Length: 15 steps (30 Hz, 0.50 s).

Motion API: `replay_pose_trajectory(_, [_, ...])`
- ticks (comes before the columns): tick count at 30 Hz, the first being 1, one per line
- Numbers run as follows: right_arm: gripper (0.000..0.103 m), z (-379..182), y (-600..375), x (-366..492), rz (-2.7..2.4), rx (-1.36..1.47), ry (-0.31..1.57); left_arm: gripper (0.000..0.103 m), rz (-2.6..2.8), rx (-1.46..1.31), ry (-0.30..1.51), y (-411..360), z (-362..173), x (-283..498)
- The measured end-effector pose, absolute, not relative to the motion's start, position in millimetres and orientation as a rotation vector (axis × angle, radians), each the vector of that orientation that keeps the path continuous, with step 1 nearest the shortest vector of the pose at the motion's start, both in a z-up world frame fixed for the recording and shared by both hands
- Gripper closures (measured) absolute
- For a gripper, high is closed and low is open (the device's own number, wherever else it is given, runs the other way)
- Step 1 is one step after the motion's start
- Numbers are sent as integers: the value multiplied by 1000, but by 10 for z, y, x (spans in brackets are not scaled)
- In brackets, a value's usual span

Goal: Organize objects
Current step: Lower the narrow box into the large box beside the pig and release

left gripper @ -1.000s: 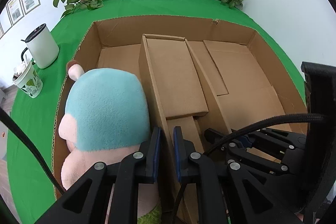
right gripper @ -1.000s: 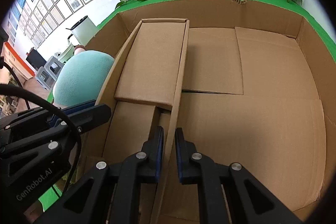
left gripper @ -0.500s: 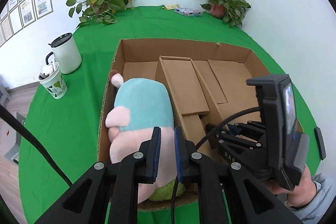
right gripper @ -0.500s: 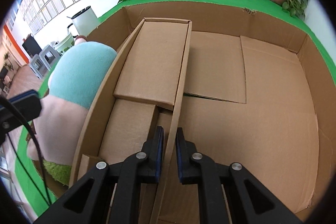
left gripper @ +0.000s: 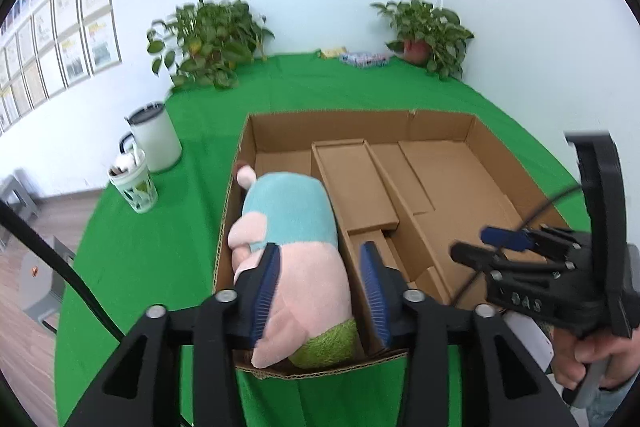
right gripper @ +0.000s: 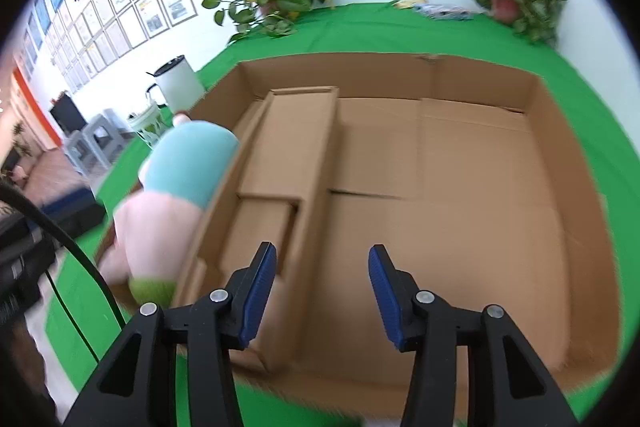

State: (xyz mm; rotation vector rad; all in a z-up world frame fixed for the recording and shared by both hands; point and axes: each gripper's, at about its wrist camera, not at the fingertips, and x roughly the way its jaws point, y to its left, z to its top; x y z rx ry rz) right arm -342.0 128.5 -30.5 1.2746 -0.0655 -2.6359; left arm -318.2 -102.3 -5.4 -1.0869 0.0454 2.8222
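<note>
Plush toy (left gripper: 292, 251), teal top, pink body, green base, lies in narrow left compartment of cardboard box (left gripper: 360, 125), pressed against divider (left gripper: 352, 259). Right compartment wide, bare. Left hand-held gripper (left gripper: 320, 279) and right hand-held gripper (right gripper: 322, 287) just opening, released, nothing grasped. Green table (left gripper: 132, 251) around box.

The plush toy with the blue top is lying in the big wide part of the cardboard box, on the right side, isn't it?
Not quite. The plush toy does lie in the cardboard box, but in the narrow compartment along its left wall, beside the cardboard divider. The big wide part on the right holds no toy. The left wrist view shows this best.
</note>
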Motion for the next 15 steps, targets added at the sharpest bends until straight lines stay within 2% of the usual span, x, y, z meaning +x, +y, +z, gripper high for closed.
replay_pose_trajectory(1, [56,-295,1312,-3327,-2660,1251,-36,40,2854,-1024,43,-986,-9,-3086])
replay_pose_trajectory(3, [56,-292,1378,-3107,-2716,1213,25,4,2906,-888,6,-916,49,-2893])
replay_pose_trajectory(4, [56,-291,1405,-3003,-2735,1199,41,0,2932,-804,-11,-877,67,-2773])
replay_pose_trajectory(8, [56,-246,1562,-2647,-2788,1129,17,1,2945,-736,27,-632,39,-2592])
replay_pose_trajectory(15, [56,-194,1805,-2298,-2859,1081,5,1,2799,-863,37,-136,-93,-2678])
